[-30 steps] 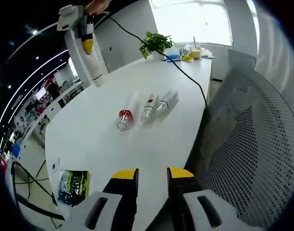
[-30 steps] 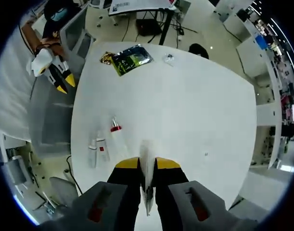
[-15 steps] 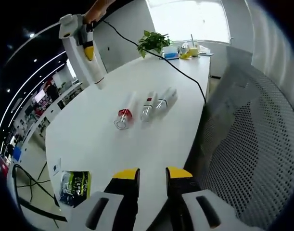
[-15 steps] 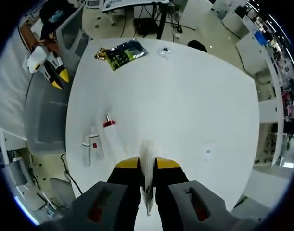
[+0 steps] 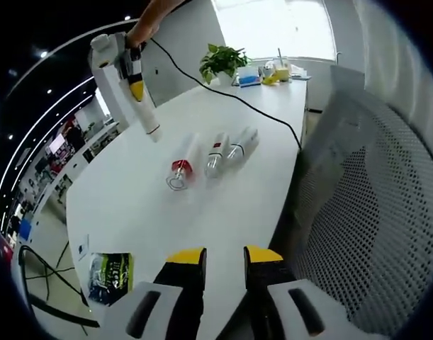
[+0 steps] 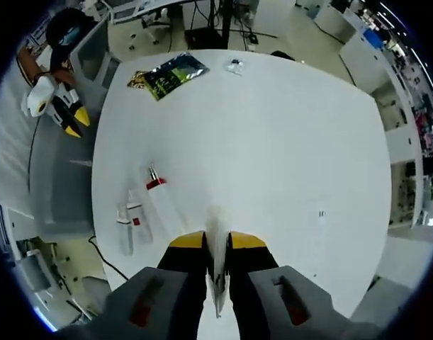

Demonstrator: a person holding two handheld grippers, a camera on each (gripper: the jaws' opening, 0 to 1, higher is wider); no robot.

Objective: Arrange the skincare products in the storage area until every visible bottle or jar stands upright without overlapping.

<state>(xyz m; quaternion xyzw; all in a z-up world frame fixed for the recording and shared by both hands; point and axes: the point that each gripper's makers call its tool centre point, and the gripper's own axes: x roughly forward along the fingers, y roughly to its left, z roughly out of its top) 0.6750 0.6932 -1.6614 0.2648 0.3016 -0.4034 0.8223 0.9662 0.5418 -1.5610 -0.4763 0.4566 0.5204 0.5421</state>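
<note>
I see three small bottles lying on their sides in a row on the white table [image 5: 131, 205], close to the edge beside the mesh chair [image 5: 372, 212]: the red-capped bottle [image 5: 181, 164], the middle bottle [image 5: 217, 153] with a red mark, and the clear bottle [image 5: 243, 144]. They lie side by side, just beside each other, and I cannot tell if they touch. In the right gripper view I look down on the same row, the red-capped one [image 6: 156, 185] a bit apart from the two others. My right gripper [image 6: 216, 244] is clamped tight on a white tube [image 6: 216, 234], held up above the table. In the left gripper view I see that right gripper [image 5: 135, 74] up in the air with a hand [image 5: 151, 18] on it and the tube poking down. My left gripper [image 5: 223, 258] has its jaws apart with nothing in them, low by the table edge near the chair. A green packet [image 5: 108, 273] lies near a far corner of the table. A black cable [image 5: 237, 95] runs across the top to a green plant [image 5: 220, 64] by the bright window. The words on the bottles are too small to read. The room around is an office, with desks and floor below.
</note>
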